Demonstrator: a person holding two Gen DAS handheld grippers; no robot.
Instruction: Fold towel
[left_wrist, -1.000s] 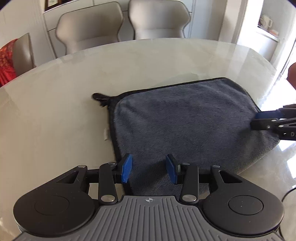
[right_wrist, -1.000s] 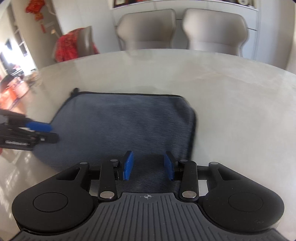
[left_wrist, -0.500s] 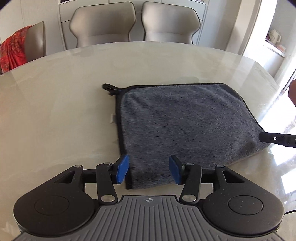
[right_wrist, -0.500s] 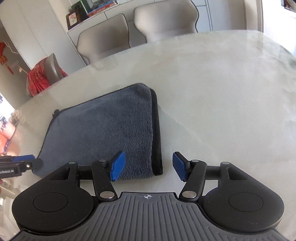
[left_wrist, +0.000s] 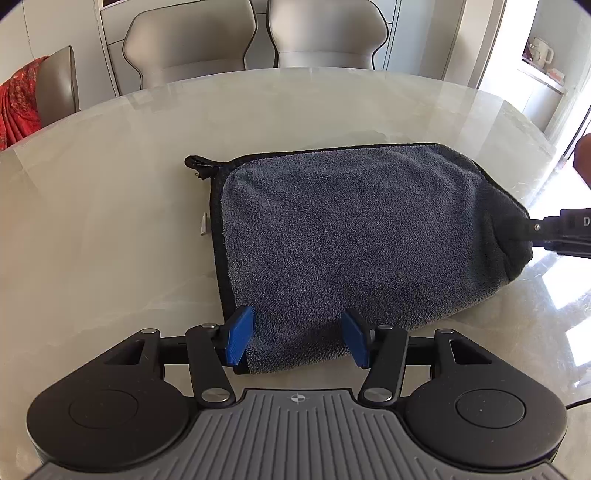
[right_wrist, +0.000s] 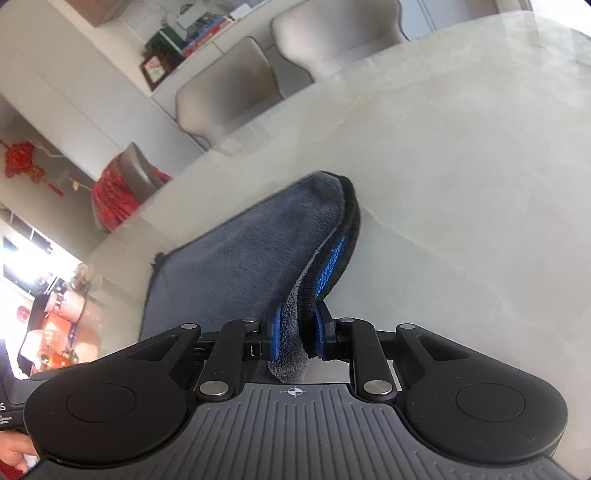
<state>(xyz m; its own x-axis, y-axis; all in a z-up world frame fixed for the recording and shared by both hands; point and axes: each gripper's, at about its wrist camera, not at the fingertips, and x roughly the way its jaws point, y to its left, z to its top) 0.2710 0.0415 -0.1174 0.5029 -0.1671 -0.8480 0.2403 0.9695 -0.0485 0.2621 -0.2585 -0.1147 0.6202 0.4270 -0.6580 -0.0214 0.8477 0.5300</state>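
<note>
A dark grey towel (left_wrist: 351, 236) with black edging lies folded on the pale marble table (left_wrist: 110, 221). My left gripper (left_wrist: 297, 339) is open, its blue pads either side of the towel's near left corner, low over the table. My right gripper (right_wrist: 297, 332) is shut on the towel's right edge (right_wrist: 295, 317) and lifts it a little, so the blue underside (right_wrist: 332, 262) shows. In the left wrist view the right gripper (left_wrist: 532, 229) shows at the towel's right corner. The towel's hanging loop (left_wrist: 197, 164) sticks out at the far left corner.
Grey chairs (left_wrist: 258, 33) stand behind the table's far edge. A chair with a red cloth (left_wrist: 22, 99) is at the far left. A small white scrap (left_wrist: 204, 225) lies left of the towel. A shelf with a mug (left_wrist: 541, 51) is at the far right.
My right gripper moved onto the towel's right edge, shut on it and lifted it slightly. My left gripper moved a little closer to the near left corner, still open.
</note>
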